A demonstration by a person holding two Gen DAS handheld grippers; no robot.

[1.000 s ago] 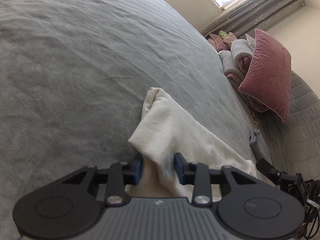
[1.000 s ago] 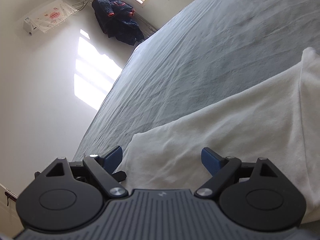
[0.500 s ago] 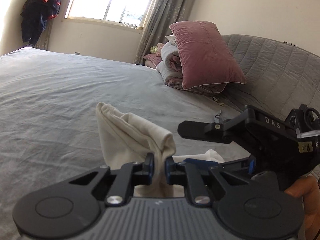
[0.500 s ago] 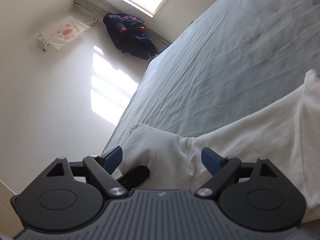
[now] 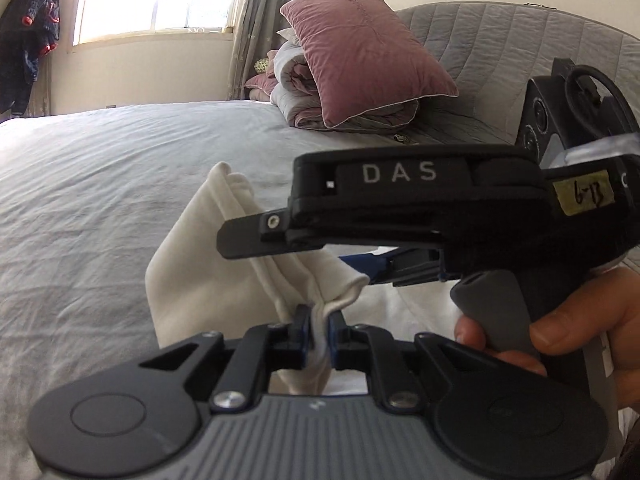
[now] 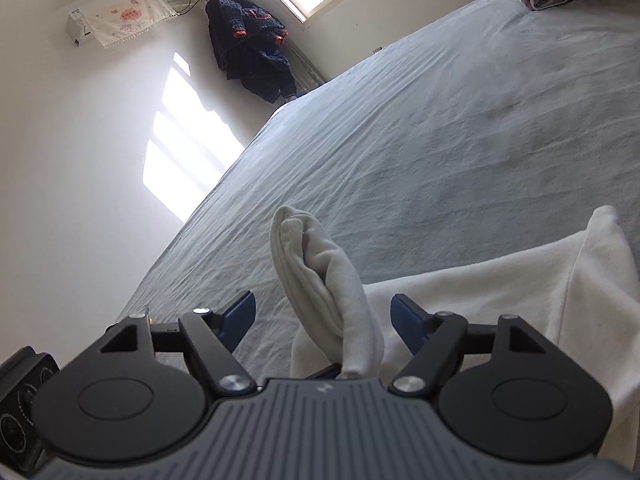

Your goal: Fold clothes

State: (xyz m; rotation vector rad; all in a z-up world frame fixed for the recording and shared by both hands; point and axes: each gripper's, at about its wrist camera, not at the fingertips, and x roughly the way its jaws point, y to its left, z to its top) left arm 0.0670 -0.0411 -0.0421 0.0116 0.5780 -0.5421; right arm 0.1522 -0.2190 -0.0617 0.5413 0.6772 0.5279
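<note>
One dark jacket (image 5: 28, 40) hangs at far left. Left gripper (image 5: 318, 330) clamped on a fold of the one white garment (image 5: 208, 276), raised off the grey bed (image 5: 100, 168). Right gripper (image 6: 320, 316) spread apart — cloth between its fingers, unpinched. One pink pillow (image 5: 360, 52) on folded bedding.

white garment (image 5: 208, 276), grey bedsheet (image 5: 88, 184), mauve pillow (image 5: 360, 56)

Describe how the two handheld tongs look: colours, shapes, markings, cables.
The left tongs have a ribbed grey body, two black round discs, black linkage arms with silver screws and blue-padded fingers. The right tongs are built the same. From the side, the right unit carries white "DAS" lettering, a yellow handwritten sticker, a grey handle, a black cable loop and a camera block.
</note>
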